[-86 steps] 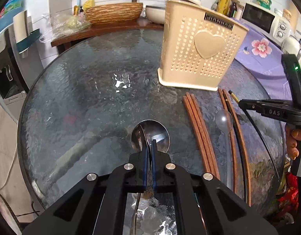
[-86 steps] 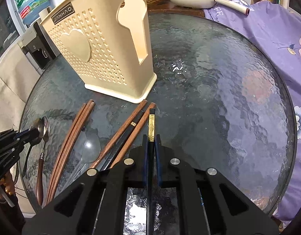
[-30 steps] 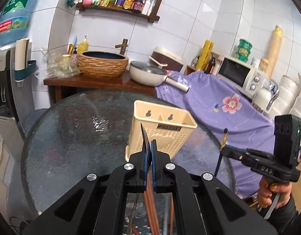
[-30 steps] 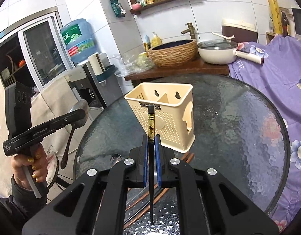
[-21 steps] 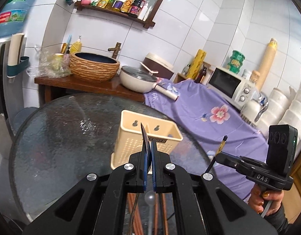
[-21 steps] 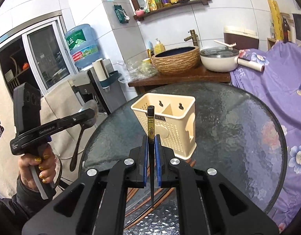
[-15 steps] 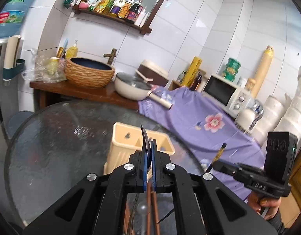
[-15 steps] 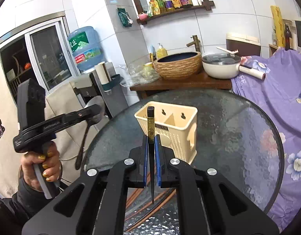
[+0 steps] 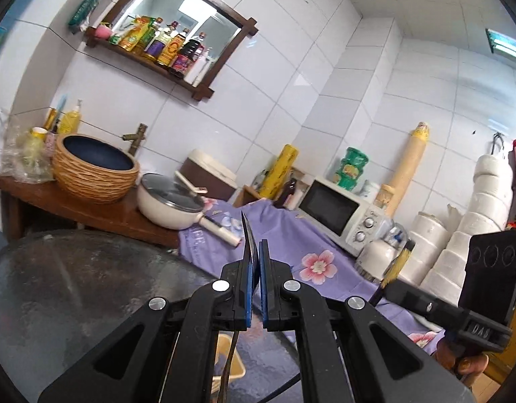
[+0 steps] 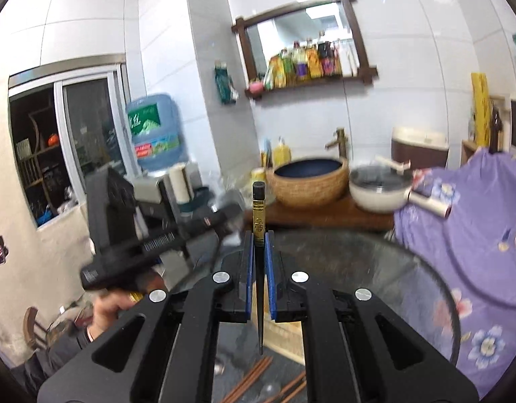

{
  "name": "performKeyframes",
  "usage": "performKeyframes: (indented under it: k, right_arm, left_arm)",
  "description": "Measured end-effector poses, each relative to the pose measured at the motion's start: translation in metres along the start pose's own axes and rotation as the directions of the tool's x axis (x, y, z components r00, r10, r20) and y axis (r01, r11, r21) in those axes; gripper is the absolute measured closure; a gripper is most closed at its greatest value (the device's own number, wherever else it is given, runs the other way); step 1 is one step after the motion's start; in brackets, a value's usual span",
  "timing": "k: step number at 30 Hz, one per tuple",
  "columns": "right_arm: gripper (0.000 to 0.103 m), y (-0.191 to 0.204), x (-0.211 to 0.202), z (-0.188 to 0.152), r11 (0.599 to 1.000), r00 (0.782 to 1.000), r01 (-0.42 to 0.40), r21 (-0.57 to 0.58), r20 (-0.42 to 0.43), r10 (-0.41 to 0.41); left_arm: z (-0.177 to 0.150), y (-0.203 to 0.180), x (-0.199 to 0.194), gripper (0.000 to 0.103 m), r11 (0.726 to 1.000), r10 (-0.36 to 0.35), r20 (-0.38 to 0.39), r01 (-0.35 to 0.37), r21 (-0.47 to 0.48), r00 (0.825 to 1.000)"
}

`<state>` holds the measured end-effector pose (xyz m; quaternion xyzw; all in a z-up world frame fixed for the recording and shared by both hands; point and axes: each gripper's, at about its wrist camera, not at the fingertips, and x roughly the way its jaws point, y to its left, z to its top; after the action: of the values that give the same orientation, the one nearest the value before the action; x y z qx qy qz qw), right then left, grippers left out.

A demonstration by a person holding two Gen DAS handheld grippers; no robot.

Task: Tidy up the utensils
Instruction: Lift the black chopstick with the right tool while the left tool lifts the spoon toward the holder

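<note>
- Utensils are split between the two grippers and the glass table (image 9: 73, 288), the landmark used below.
- Left gripper (image 9: 254, 268), held high above the table, has its blue pads (image 9: 247, 288) pressed together on a spoon (image 9: 249, 248); the bowl edge sticks up past the fingertips and the thin handle hangs down below them.
- Right gripper (image 10: 259, 262), also raised over the table, is clamped on a black chopstick (image 10: 259, 201) with a gold band; the blunt end stands above the pads, the thin tip points down toward the table.
- Beige utensil holder (image 9: 232, 366) stands on the table, only a corner showing beneath the left gripper; in the right wrist view a strip of it shows under the chopstick tip.
- Brown chopsticks (image 10: 249, 381) lie flat on the table, just on the near side of the holder.
- Beyond the table's far edge, a wooden counter (image 9: 90, 211) carries a woven basin (image 9: 93, 171) and a lidded cream pan (image 9: 170, 205).
- To the table's right, a purple floral cloth (image 9: 291, 252) covers a surface with a microwave (image 9: 338, 211).
- A person's hand (image 10: 113, 305) grips the left tool, blurred in the right wrist view.
</note>
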<state>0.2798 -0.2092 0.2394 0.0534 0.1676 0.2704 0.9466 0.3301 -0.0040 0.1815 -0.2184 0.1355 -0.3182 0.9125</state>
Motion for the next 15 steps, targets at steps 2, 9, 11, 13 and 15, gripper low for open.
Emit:
performKeyframes:
  k: [2,9,11,13,15]
  right_arm:
    - [0.096,0.0,0.007,0.009,0.999,0.999,0.025,-0.02,0.022,-0.024]
    - [0.096,-0.015,0.04,0.014,0.995,0.994,0.097,-0.032,0.047,-0.095]
    - [0.096,-0.019,0.05,0.009,0.993,0.993,0.113,-0.045,0.039,-0.112]
    - [0.096,-0.02,0.059,0.003,0.991,0.992,0.122,-0.061,0.03,-0.121]
    - [0.096,-0.021,0.066,-0.004,0.99,0.992,0.125,-0.064,0.021,-0.124]
  left_arm:
    - [0.002,0.009,0.01,0.1,0.999,-0.033,0.013,0.033,-0.02,0.999]
    - [-0.006,0.039,0.036,0.1,0.998,-0.042,0.036,0.044,-0.046,0.998]
    - [-0.014,0.051,0.042,0.1,0.998,-0.025,0.029,0.026,-0.05,0.999]
    - [-0.023,0.062,0.043,0.1,0.999,-0.005,0.054,0.008,-0.053,0.999]
    - [-0.026,0.069,0.041,0.1,0.998,-0.009,0.091,0.014,-0.061,0.996]
